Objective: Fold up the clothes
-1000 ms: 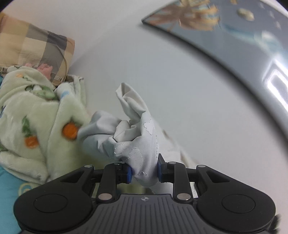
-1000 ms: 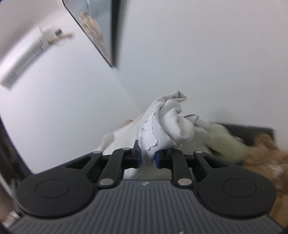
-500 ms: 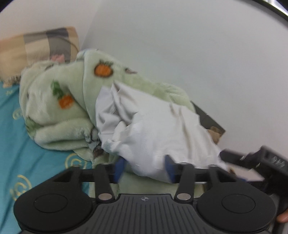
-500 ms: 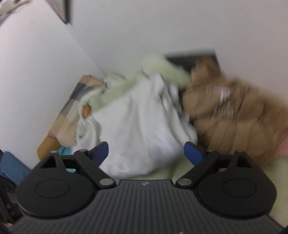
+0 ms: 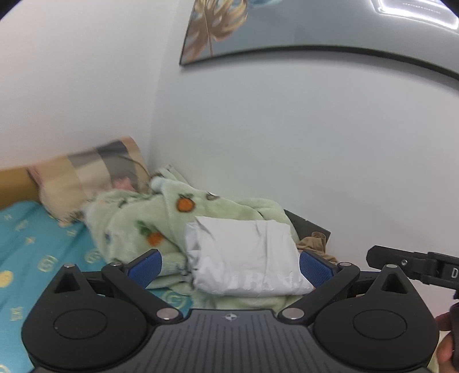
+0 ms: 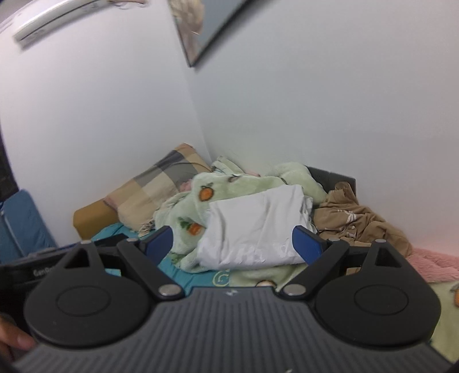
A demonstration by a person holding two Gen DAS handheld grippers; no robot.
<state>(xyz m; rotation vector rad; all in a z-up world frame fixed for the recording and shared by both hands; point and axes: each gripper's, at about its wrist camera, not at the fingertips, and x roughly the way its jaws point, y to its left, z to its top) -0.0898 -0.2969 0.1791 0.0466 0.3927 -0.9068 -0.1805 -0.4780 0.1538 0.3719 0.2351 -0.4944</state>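
A folded white garment [image 5: 243, 258] [image 6: 258, 226] lies on top of a green fleece blanket [image 5: 137, 218] [image 6: 229, 186] near the wall corner of the bed. My left gripper [image 5: 229, 265] is open, its blue pads [image 5: 145, 265] wide apart in front of the garment and nothing between them. My right gripper [image 6: 233, 242] is open too, with blue pads [image 6: 305, 244] spread either side of the garment's near edge, not touching it. A crumpled brown garment [image 6: 358, 221] [image 5: 314, 244] lies to the right of the white one.
A checked pillow [image 5: 86, 175] [image 6: 155, 189] leans in the corner on the teal bed sheet [image 5: 34, 244]. A pink fleece [image 6: 430, 264] lies at the right. White walls close in behind, with a framed picture [image 5: 315, 25] above. The other gripper's body [image 5: 416, 266] shows at right.
Both grippers were shut on the bunched white garment held up a second ago. They let it go onto the green blanket, opened wide and pulled back; the garment now lies folded.
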